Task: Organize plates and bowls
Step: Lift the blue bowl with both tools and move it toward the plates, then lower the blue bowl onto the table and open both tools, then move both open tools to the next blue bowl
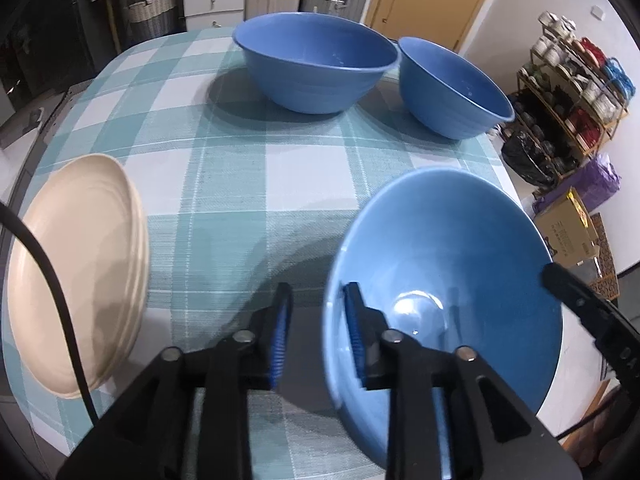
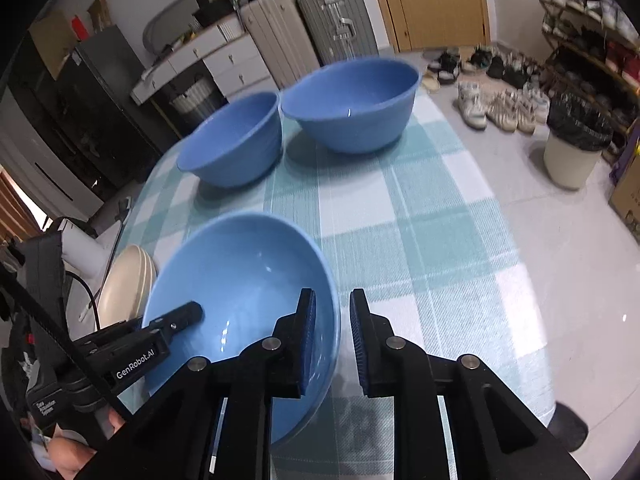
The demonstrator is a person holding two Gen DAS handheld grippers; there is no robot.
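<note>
Now both grippers, left gripper [image 1: 316, 332] and right gripper [image 2: 332, 340], are straddling the near bowl's [image 1: 460, 248] rim, fingers narrowly apart, not pressing.

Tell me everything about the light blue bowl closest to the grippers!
The near bowl is light blue, glossy, ceramic-looking, round, wide, empty. It sits tilted at the table's near edge. The left gripper and right gripper each straddle its rim, jaws open, one finger inside, one outside.

The left gripper [image 1: 316, 332] is straddling the near bowl's [image 1: 460, 248] rim at five o'clock, fingers [image 1: 280, 336] apart. Cream plates [image 1: 80, 272] are sitting at nine o'clock, two blue bowls [image 1: 316, 60] at twelve on the checked worktop [image 1: 240, 184].
</note>
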